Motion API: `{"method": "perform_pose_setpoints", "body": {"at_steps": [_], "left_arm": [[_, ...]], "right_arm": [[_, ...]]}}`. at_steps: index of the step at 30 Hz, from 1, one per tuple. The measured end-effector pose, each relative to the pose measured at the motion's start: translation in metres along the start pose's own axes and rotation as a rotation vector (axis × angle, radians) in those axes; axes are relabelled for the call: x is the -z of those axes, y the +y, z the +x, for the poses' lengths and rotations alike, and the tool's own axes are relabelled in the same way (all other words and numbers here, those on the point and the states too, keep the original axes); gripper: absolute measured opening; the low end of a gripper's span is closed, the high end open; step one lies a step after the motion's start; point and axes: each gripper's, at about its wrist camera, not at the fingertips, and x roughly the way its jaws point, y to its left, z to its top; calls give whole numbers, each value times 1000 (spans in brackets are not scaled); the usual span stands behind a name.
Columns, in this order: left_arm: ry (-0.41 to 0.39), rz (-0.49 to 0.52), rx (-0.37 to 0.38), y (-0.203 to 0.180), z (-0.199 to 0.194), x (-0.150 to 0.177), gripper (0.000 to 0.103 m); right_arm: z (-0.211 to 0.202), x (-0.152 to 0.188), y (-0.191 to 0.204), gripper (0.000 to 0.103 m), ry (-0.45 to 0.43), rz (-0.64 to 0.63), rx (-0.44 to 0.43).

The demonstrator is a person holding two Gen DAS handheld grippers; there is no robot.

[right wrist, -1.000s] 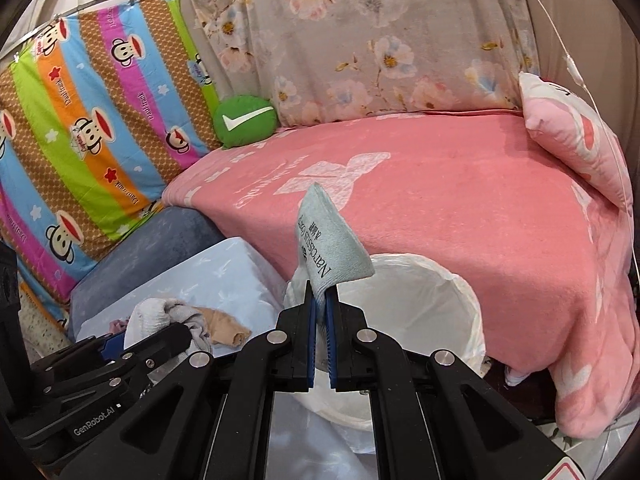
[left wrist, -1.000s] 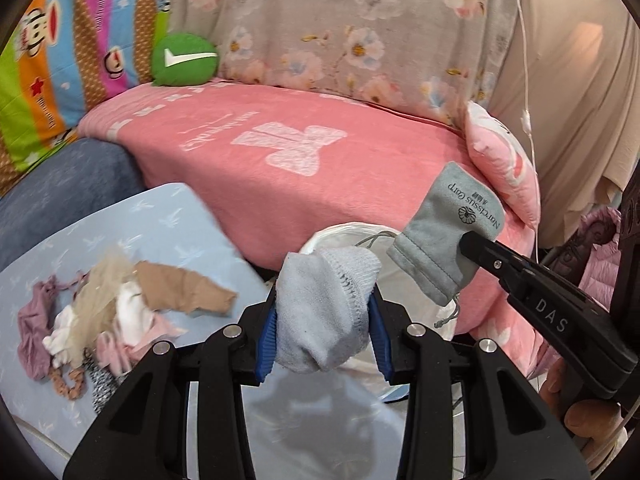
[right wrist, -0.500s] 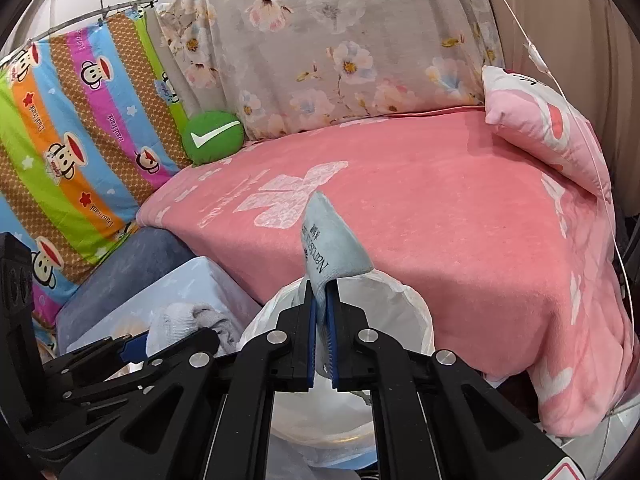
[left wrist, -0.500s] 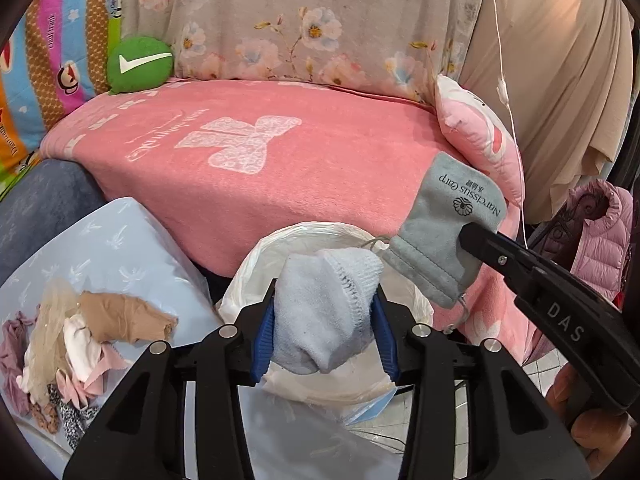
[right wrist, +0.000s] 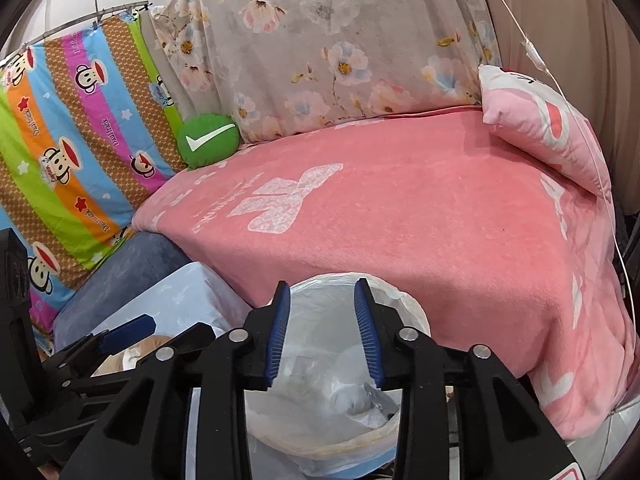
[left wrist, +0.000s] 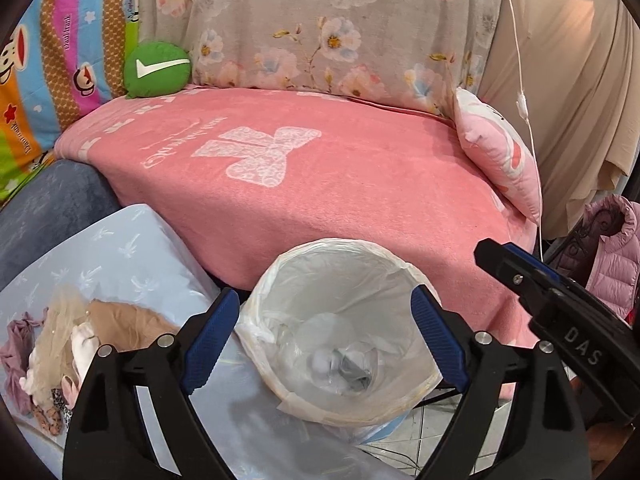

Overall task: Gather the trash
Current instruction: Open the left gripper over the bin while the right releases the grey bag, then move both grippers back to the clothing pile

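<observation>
Now mid-drop: left gripper point(left wrist: 324, 340) and right gripper point(right wrist: 322, 330) both spread and empty above the bin point(left wrist: 280, 376), rags point(left wrist: 344, 364) at its bottom. Next, back to the pile point(left wrist: 60, 352) for another pinch.

A pink blanket point(left wrist: 320, 184) covers the sofa; floral cloth point(left wrist: 320, 28) hangs behind, beige curtain point(left wrist: 572, 80) at right.

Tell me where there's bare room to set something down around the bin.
Free: the broad pink blanket between the green cushion and the pink pillow; also the light blue cover above the clothes heap. Crowded: that heap, and over the lined bin, where both open grippers hover.
</observation>
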Motion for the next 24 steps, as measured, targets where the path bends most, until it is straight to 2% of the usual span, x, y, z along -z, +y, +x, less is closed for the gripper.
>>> {"method": "perform_pose_setpoints", "body": {"at_steps": [7,18,24], "left_arm": [[-8,-55,-29,18,-12,4,84],[-4,-127,-82,48,-29,20,85],[4,-164,-125,72,-39,34,88]], "right_arm": [[-7,5,16,49,1,-23,-16],[-15,21,51,59,27,-69,-66],[-16,32,73,60,48,-98,-93]]}}
